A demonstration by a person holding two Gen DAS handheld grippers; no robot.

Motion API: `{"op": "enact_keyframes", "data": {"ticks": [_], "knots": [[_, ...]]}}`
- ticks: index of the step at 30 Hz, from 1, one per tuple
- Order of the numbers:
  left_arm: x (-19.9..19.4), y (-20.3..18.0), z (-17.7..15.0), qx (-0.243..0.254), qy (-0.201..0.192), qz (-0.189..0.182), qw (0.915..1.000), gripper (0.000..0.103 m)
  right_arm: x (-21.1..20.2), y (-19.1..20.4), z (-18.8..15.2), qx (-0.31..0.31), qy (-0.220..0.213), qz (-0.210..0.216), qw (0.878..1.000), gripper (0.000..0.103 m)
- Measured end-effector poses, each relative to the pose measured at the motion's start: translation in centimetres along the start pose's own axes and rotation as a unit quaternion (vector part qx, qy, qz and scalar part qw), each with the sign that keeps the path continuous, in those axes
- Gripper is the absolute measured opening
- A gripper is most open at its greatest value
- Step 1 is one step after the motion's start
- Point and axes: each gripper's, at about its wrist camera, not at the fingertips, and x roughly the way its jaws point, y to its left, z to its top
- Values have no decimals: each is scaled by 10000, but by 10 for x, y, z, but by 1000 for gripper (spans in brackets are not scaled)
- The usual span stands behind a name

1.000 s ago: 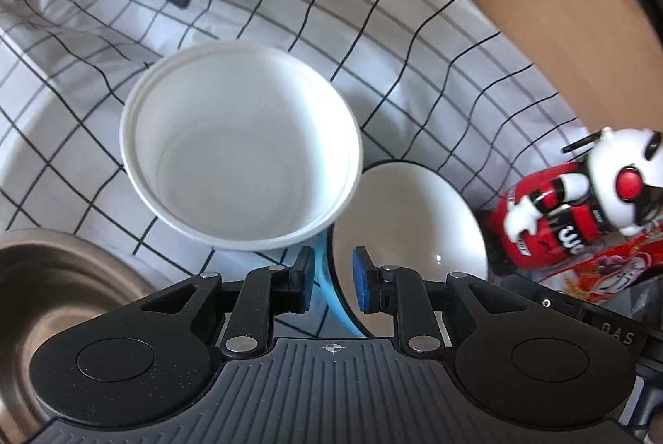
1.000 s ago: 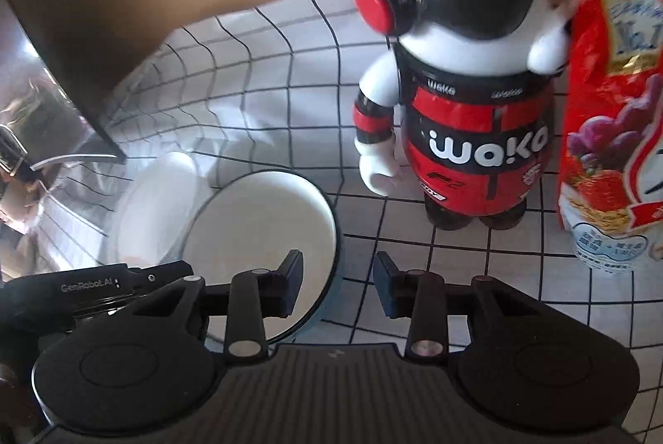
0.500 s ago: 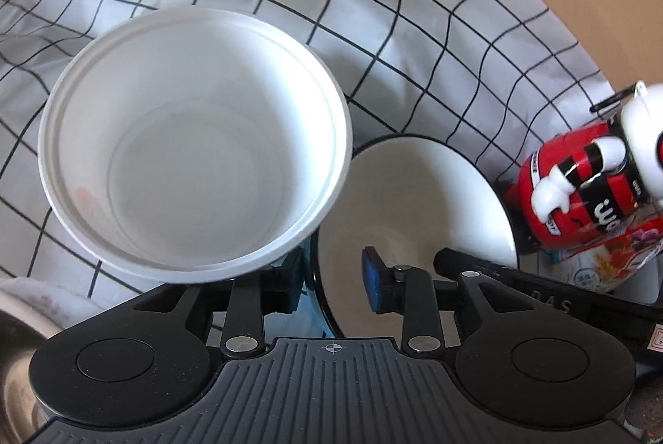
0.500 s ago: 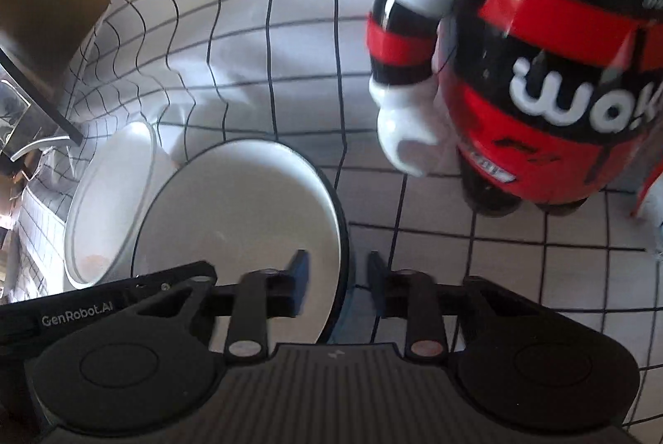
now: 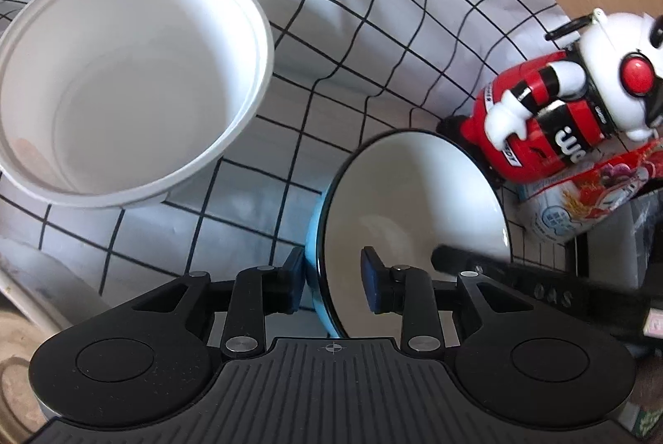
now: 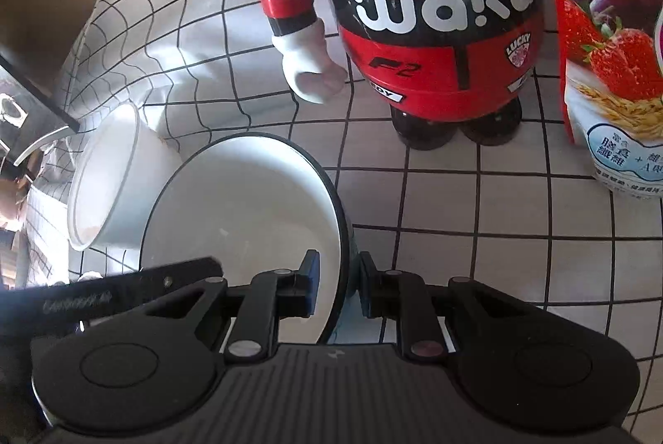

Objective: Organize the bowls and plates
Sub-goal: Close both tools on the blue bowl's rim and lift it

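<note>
Checked cloth [image 5: 331,9] — both grippers' fingers straddle blue bowl [image 5: 414,203] rim, gapped; white tub [image 5: 124,79] left, figurine [image 6: 431,30] behind.

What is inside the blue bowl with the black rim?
The blue bowl with the black rim shows a bare white interior. The left tool and right tool straddle its rim and cover its near part.

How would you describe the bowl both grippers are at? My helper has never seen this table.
On the checked tablecloth, find the red and black Waka figure. Just in front of it sits the enamel bowl, beside a plain white plastic bowl. Only the enamel bowl has a black rim and pale blue outside.
</note>
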Motion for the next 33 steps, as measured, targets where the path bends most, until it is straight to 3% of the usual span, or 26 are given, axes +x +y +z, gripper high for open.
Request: {"op": "enact_keyframes", "data": {"ticks": [5,17,33], "knots": [[14,-3,2,34,124,134,9998,26,6,9,7,-377,-203,-157,9990,19],[25,-3,6,51,275,167,9995,24,25,14,10,-522,2,-203,9984,24],[17,-1,0,-24,144,200,9997,23,32,23,9,-759,-45,-261,9968,24]]}}
